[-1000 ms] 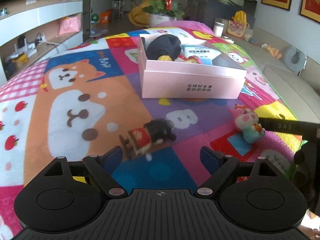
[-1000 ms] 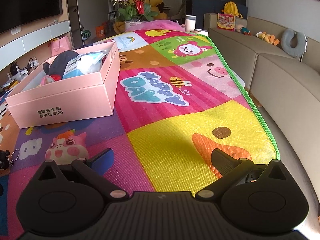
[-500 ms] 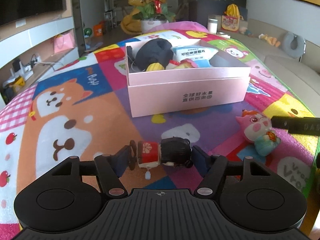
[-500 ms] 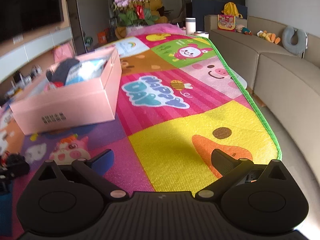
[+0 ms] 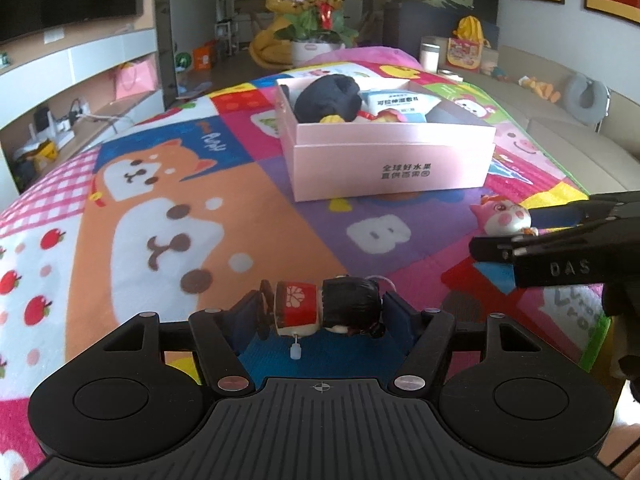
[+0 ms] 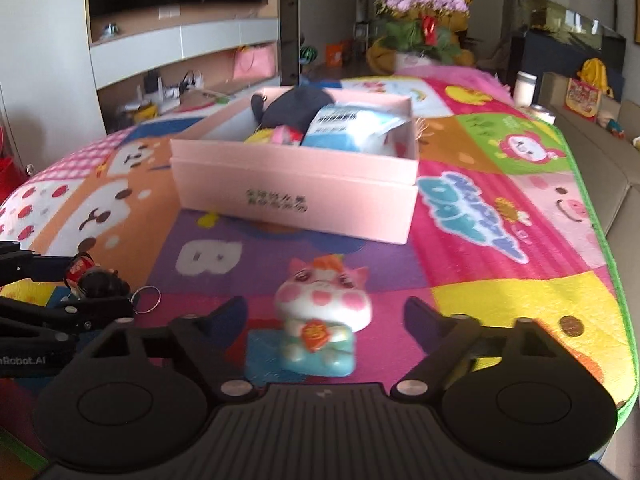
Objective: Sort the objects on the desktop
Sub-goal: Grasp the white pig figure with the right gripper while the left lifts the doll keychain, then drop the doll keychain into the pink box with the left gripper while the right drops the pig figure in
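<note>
A small doll keychain (image 5: 298,308) with a red body and black hair lies sideways between the blue pads of my left gripper (image 5: 324,312), which is shut on it just above the mat. From the right wrist view the doll (image 6: 96,280) and its key ring show at the far left. A pink-and-white pig toy (image 6: 320,292) on a blue base stands on the mat between the fingers of my right gripper (image 6: 326,312). Its jaws are closing, with gaps on both sides of the pig. The pink box (image 5: 392,164) behind holds a black plush and a blue-white packet.
A colourful cartoon play mat (image 5: 168,216) covers the surface; its green edge (image 6: 600,216) runs along the right, next to a beige sofa (image 5: 580,152). A pot of purple flowers (image 5: 316,12) stands beyond the far end. Shelves and a dark screen line the left wall.
The left gripper came down around the doll and closed on it. The right gripper swung left from the yellow mat patch to the pig toy, and its fingers narrowed around it.
</note>
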A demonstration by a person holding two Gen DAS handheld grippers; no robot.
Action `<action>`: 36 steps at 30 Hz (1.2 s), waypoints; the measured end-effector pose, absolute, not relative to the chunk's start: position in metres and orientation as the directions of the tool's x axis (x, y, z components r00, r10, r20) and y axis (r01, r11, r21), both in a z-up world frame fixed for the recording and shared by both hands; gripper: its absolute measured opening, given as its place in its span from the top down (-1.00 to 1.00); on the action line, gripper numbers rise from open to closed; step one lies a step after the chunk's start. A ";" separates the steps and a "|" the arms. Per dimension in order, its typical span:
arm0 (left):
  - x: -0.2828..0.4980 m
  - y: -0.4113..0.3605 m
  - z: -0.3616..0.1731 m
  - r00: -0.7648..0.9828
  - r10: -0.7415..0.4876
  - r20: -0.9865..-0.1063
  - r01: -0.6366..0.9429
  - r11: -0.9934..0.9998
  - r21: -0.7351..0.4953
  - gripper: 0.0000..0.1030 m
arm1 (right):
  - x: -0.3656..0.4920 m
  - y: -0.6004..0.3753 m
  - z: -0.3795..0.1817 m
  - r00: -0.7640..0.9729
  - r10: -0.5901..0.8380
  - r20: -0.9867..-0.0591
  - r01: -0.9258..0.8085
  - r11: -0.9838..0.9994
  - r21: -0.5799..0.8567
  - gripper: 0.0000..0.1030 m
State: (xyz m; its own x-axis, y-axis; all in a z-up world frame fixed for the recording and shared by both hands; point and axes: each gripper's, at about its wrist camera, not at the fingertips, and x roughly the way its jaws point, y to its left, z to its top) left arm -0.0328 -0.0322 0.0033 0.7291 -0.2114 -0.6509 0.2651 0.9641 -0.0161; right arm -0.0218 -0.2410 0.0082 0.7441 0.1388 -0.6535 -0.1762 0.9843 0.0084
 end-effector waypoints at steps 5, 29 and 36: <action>-0.037 -0.030 0.004 0.729 -0.218 -0.648 0.269 0.963 -0.022 -0.38 | -0.017 -0.248 0.010 0.719 0.158 -0.677 -0.160 0.985 0.060 0.03; 0.076 -0.066 0.126 0.870 -0.361 -0.337 0.389 0.921 0.016 -0.88 | 0.029 -0.260 0.235 0.887 0.321 -0.333 -0.300 0.947 0.114 0.06; 0.062 -0.020 0.073 0.856 -0.277 -0.436 0.303 0.953 -0.011 -0.89 | 0.104 -0.228 0.196 0.805 0.358 -0.473 -0.299 0.934 0.198 0.06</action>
